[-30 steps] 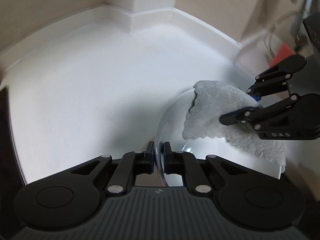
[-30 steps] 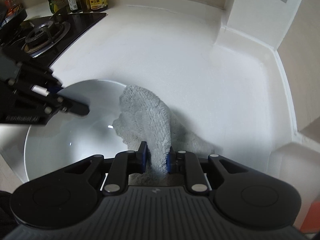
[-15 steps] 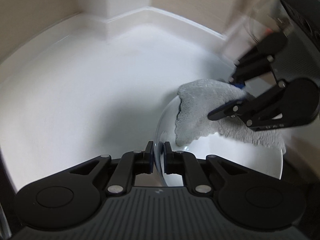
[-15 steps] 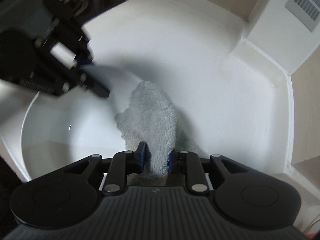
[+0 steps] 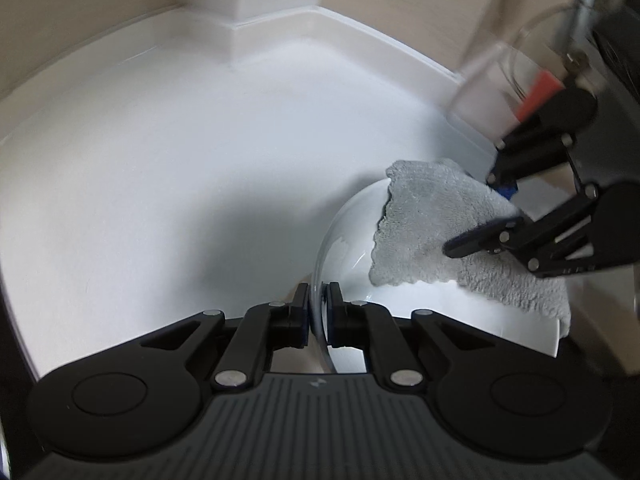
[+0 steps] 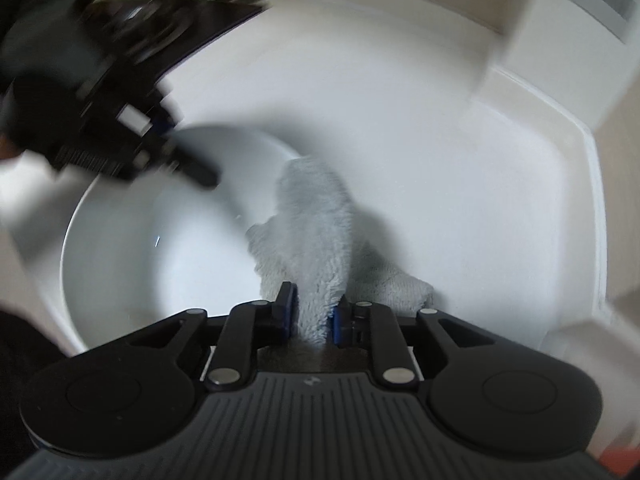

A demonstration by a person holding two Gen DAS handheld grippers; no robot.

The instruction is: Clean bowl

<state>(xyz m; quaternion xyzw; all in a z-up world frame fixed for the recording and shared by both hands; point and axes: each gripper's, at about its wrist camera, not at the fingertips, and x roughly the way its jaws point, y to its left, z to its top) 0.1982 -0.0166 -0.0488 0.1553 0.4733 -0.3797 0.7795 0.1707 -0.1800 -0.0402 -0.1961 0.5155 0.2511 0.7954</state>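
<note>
Bowl (image 5: 420, 304), rim clamped in the left gripper (image 5: 319, 312), has tilted lower right as the right gripper (image 6: 312, 316), pinching the cloth (image 6: 312, 232), keeps wiping inside

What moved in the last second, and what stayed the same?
The right gripper swept the grey cloth round the inside of the white bowl: in its own view the bowl and worktop swing and blur. Nothing was picked up or dropped. The left gripper is still pinching the bowl's rim, the right is still clamped on the cloth.
</note>
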